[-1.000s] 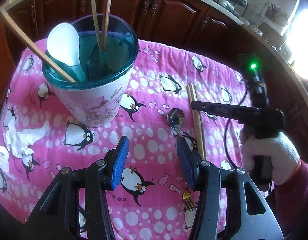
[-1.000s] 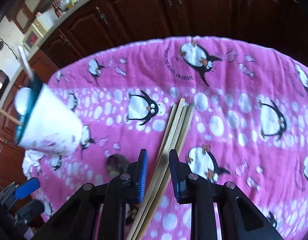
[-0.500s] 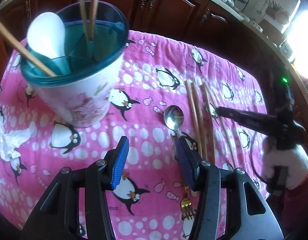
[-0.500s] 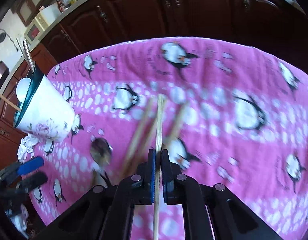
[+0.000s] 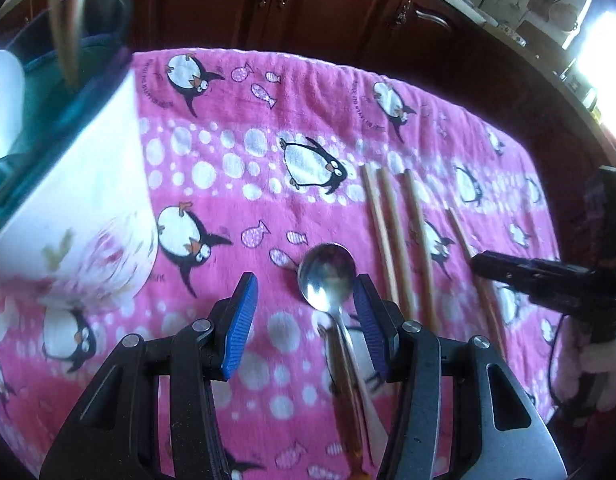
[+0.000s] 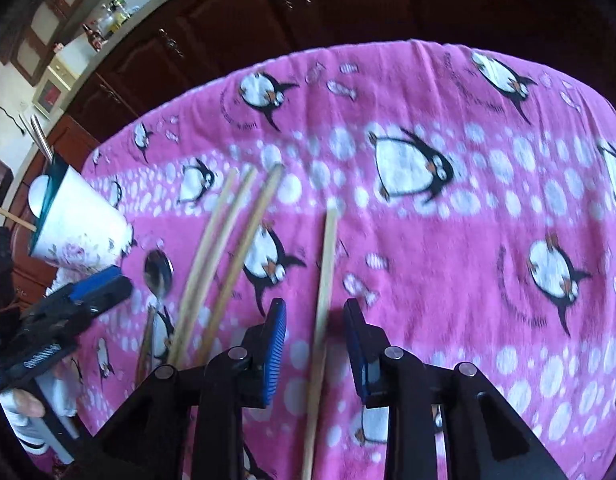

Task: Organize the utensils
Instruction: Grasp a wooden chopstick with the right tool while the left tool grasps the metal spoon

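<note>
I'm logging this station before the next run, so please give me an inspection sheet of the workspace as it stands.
Surface: pink penguin-print cloth covers the table.
Job's things: metal spoon and four wooden chopsticks lie flat; one lone chopstick apart from three; utensil holder holds a white spoon and chopsticks.
Clutter: nothing seen.
Grippers: left gripper open over the spoon; right gripper opening, the lone chopstick between its jaws, unpressed.
Cables: black cable beside the gloved hand.
Surroundings: dark wooden cabinets.
</note>
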A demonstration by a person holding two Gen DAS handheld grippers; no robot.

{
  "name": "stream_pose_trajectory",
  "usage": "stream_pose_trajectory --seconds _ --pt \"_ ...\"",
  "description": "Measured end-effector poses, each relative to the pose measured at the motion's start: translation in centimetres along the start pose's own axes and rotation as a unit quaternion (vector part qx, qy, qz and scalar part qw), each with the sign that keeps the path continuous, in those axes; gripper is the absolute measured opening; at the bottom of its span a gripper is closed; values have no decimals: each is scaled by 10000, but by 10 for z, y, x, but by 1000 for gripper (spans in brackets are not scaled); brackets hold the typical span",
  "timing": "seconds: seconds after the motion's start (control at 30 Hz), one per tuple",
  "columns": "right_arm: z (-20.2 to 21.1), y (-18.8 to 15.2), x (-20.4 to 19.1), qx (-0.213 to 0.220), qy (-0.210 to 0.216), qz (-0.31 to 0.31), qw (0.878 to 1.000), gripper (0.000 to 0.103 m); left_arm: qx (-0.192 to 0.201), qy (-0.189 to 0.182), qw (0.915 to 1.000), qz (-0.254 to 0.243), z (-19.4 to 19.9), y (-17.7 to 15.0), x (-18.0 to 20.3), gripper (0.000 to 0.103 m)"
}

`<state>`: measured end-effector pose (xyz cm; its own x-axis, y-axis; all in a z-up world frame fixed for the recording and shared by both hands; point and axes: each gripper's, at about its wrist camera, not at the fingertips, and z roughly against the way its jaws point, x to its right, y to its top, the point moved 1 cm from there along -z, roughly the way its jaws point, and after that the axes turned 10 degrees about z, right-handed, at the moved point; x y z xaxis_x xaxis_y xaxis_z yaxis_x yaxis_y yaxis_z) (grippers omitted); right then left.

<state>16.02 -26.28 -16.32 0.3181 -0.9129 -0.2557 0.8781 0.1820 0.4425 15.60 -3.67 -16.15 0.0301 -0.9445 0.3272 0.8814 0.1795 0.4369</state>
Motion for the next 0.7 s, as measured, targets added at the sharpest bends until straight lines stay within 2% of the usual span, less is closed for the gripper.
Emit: stream_pose_trajectory --seconds 0.2,0.43,0.47,0.53,0.6,0.7 --pt "-7 13 13 23 77 -35 10000 28 -91 48 9999 36 -16 6 -3 47" --pt "-24 26 14 -17 82 31 10000 28 -177 57 9992 -353 -24 7 10 15" --pt "-26 28 14 -18 51 59 10000 28 -177 76 9990 -395 -25 7 12 13" --pt "-29 32 11 -54 -97 175 9998 22 -152 113 9986 -486 -24 6 16 9" --pt "-31 35 7 -120 -268 328 9990 7 -153 46 9989 -442 -18 6 14 5" --pt "-20 35 2 -6 -304 437 9986 7 -126 -41 9992 -370 -5 7 15 2"
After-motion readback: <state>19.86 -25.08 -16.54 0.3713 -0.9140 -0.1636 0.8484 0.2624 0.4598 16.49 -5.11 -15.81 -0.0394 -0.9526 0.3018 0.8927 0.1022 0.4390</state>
